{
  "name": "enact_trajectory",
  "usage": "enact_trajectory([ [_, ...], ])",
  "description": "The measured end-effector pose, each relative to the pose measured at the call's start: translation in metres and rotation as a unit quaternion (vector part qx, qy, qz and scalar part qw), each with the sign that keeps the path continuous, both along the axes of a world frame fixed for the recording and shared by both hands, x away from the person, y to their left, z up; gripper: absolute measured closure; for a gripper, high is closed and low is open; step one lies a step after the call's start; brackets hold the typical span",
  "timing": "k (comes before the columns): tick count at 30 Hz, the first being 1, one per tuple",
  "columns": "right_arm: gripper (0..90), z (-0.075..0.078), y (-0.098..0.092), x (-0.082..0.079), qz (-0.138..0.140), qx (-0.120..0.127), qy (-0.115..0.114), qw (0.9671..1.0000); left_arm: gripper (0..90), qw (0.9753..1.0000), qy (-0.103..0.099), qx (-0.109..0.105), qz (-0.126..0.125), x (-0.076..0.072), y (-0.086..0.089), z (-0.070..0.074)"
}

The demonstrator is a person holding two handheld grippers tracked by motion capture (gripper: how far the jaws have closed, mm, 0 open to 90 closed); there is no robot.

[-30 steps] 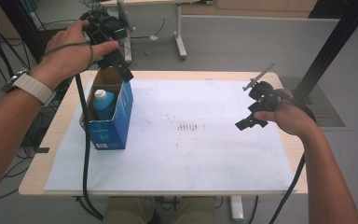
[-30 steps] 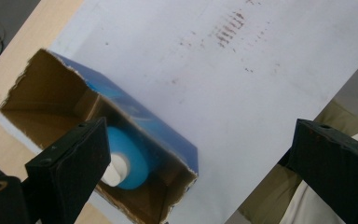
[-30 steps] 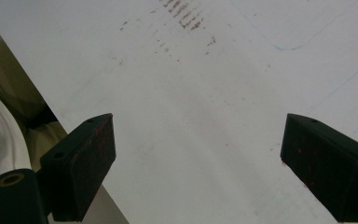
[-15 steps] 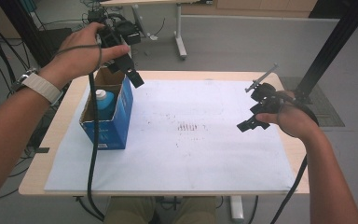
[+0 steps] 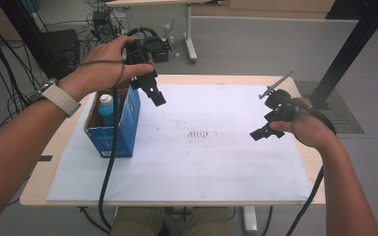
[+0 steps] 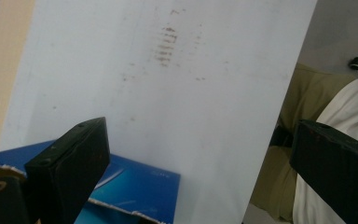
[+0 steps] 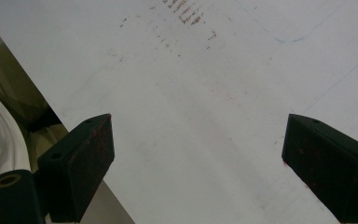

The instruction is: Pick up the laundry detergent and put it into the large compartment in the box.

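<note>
An open blue cardboard box (image 5: 120, 130) stands on the left of the white sheet, with a blue bottle (image 5: 106, 109) with a white cap upright inside it. My left gripper (image 5: 153, 92) hovers above the box's far right corner, open and holding nothing; its own view looks down past wide-apart jaws at the box's blue edge (image 6: 140, 186). Over the sheet's right side my right gripper (image 5: 266, 129) stands open and empty, low above the surface. In the right gripper view its jaws frame bare white sheet (image 7: 200, 116).
The white sheet (image 5: 202, 162) covers most of a light wooden table (image 5: 39, 182) and bears faint reddish smudges (image 5: 202, 133) at its middle. Cables trail down from both grippers. Beyond the far edge are floor, a table leg and black equipment (image 5: 59, 44).
My left gripper has risen from the box and moved right, now past the box's right corner. The right gripper has barely shifted.
</note>
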State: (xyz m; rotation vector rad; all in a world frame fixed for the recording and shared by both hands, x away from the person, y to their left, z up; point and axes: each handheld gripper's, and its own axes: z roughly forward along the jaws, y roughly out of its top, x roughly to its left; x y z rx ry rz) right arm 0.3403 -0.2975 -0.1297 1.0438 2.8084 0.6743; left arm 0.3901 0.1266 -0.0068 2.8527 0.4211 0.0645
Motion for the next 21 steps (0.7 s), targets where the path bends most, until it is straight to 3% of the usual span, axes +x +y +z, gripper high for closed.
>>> enact_trajectory([
  [21, 8.9, -0.004, -0.004, -0.003, -0.003, 0.007, 0.002, 1.0, 5.5, 0.9979, 0.004, 0.021, -0.061, -0.006, -0.036, -0.031],
])
